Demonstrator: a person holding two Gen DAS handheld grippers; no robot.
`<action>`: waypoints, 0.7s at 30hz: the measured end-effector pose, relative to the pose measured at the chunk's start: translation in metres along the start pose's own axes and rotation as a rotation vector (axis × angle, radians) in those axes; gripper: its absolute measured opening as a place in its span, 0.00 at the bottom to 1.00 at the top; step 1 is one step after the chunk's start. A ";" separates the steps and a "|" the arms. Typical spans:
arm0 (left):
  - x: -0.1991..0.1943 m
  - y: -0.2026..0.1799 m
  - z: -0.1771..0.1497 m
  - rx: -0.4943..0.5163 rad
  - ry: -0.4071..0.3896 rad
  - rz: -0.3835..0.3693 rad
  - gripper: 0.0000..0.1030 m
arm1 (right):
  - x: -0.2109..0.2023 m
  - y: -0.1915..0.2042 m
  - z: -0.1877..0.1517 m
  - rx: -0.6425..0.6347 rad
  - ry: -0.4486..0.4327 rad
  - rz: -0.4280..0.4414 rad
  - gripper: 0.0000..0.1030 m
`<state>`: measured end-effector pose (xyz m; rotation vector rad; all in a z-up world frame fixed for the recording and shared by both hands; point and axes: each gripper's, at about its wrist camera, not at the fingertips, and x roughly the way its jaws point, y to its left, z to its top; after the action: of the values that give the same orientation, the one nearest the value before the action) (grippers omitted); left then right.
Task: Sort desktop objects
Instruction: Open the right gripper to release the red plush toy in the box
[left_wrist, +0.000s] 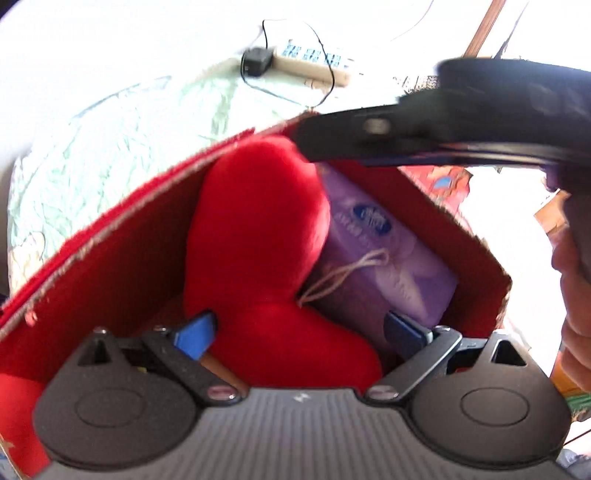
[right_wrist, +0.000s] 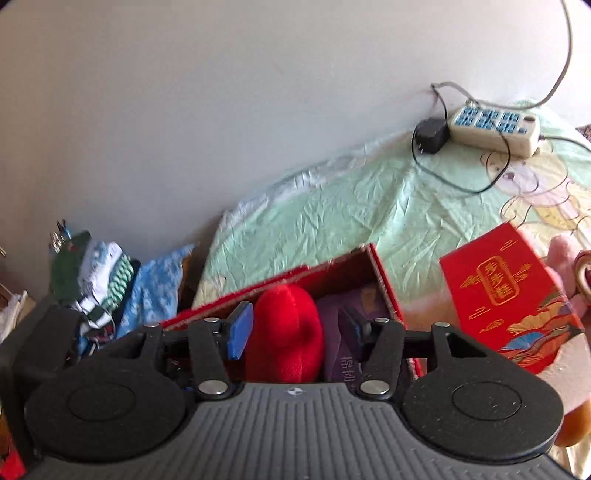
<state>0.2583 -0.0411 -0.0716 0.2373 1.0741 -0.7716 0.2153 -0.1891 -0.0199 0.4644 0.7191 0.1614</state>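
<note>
Left wrist view, nearest: left gripper (left_wrist: 301, 334), jaws spread wide, blue pads (left_wrist: 194, 334) flanking the lower lobe of a red plush heart (left_wrist: 258, 236) without visibly pressing on it; nothing gripped. Behind the left pad, a thin brown stick-like object (left_wrist: 225, 373), too blurred to identify. Plush heart lying inside an open red cardboard box (left_wrist: 110, 254), leaning against the left wall. Beside the heart, toward the right wall, a purple tissue pack (left_wrist: 388, 258) with a loop of pale string (left_wrist: 343, 275) across it. Above the box, right gripper (left_wrist: 373, 127) seen blurred from the side, reaching over the far rim; part of a hand (left_wrist: 576, 295) at the right edge.

Right wrist view, nearest: right gripper (right_wrist: 295, 330) with jaws partly open, pads on either side of the plush heart (right_wrist: 284, 332), a clear gap at each side; nothing held. Purple pack (right_wrist: 340, 350) just right of the heart, both within the red box (right_wrist: 384, 280). Right of the box, a red printed gift box (right_wrist: 506, 291) standing tilted, with a pink soft item (right_wrist: 561, 251) behind it. Left, a heap of folded cloth (right_wrist: 110, 284). Farther off, a crumpled pale green table cover (right_wrist: 351, 206), then a white power strip (right_wrist: 495, 127) with a black adapter (right_wrist: 430, 136) by the grey wall (right_wrist: 184, 92).
</note>
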 end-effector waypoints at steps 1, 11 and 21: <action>0.002 -0.002 0.002 0.001 0.007 0.007 0.94 | -0.007 0.000 0.000 -0.004 -0.023 0.001 0.51; -0.022 -0.030 -0.015 -0.084 -0.075 0.166 0.97 | -0.053 -0.004 -0.010 -0.050 -0.095 -0.047 0.50; -0.055 -0.051 -0.010 -0.347 -0.198 0.433 0.99 | -0.074 -0.018 -0.013 -0.160 -0.025 0.029 0.53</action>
<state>0.2037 -0.0479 -0.0196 0.0889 0.9079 -0.2088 0.1510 -0.2227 0.0070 0.3241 0.6695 0.2380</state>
